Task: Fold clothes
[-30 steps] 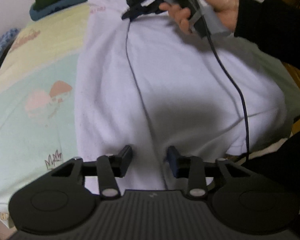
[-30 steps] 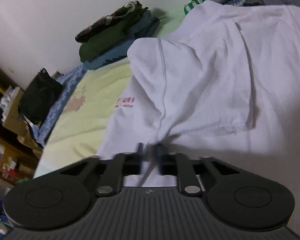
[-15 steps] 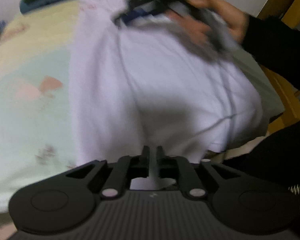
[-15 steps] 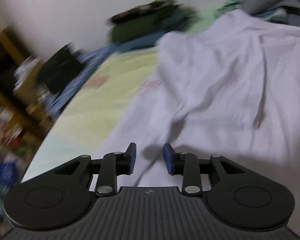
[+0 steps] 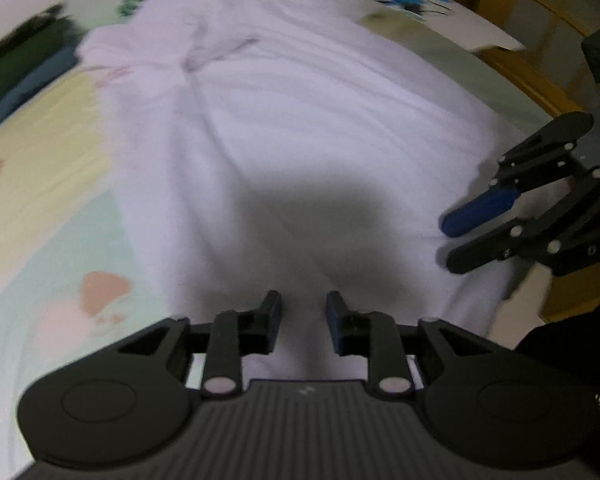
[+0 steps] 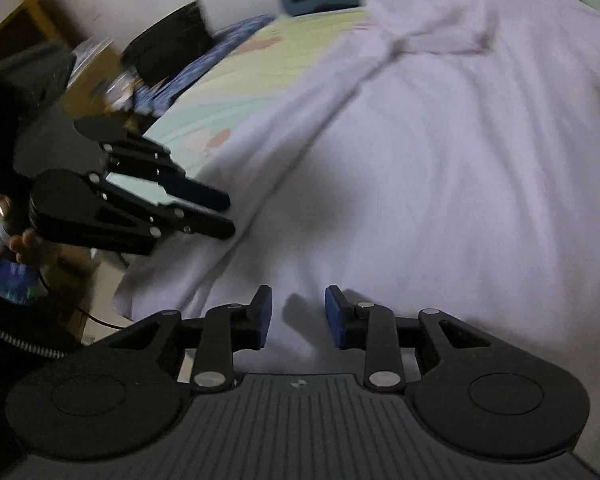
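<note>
No clearly legible text anywhere. Pale embossed lettering [image 5: 598,248] on body of right claw [image 5: 450,245], left wrist view, far rt edge: approx. "0 A…", rest cut off by frame, reading uncertain. Tiny white logo mark [image 5: 302,392] on ribbed housing of left claw [image 5: 303,322], no letters made out; matching mark on right claw's housing in right wrist view. Pinkish-red print [image 5: 114,72] on white garment [image 5: 300,120], upper left, too blurred to read. Blue graphic [image 5: 408,0] on white sheet [image 5: 480,28], top rt: shapes only, no words.
</note>
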`<state>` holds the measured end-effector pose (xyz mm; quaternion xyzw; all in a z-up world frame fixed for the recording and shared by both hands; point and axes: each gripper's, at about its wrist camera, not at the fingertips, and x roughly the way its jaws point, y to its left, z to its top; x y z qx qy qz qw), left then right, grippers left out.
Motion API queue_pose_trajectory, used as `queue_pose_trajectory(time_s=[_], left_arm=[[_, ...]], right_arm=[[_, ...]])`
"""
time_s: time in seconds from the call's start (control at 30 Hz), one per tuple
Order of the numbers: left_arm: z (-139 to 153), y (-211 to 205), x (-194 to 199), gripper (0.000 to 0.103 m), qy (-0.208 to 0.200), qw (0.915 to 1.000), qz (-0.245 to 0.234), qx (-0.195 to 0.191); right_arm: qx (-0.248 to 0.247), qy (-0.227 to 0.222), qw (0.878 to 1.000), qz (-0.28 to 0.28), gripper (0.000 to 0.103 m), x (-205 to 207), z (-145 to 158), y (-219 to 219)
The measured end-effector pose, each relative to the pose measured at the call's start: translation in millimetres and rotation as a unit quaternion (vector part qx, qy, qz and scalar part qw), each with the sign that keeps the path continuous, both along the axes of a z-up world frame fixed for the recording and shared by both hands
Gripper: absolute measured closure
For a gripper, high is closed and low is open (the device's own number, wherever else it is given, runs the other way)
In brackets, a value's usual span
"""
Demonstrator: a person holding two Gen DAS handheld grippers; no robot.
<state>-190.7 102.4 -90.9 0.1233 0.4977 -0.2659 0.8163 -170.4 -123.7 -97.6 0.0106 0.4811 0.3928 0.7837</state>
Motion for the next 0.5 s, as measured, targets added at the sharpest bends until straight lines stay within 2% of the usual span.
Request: queue_pose_trajectory(time_s=[0.1, 0.2, 0.33, 0.5], left_arm=[[-0.3, -10.5, -7.5, 0.051, 0.008, 0.9984, -0.051, -0.022], [3.5, -16.7, -14.1, 0.054, 0.007, 0.9938, -0.107, -0.029], [26.2, -13.0, 15.2, 0.059, -0.018, 0.9920, -0.121, -0.033], [63.1, -14.1, 62.9, 0.052, -0.071, 0.9884, -0.134, 0.008]], right_arm=[[-0.011, 0.006, 0.999, -0.048, 0.072, -15.9, 4.4, -10.8], [-0.021, 0.012, 0.995, -0.095, 0.071, -31.9, 8.8, -21.5], [-0.033, 0.019, 0.986, -0.160, 0.070, -51.6, 14.7, -36.0], [-0.031, -0.006, 0.969, -0.245, 0.065, -39.9, 20.5, -49.1]])
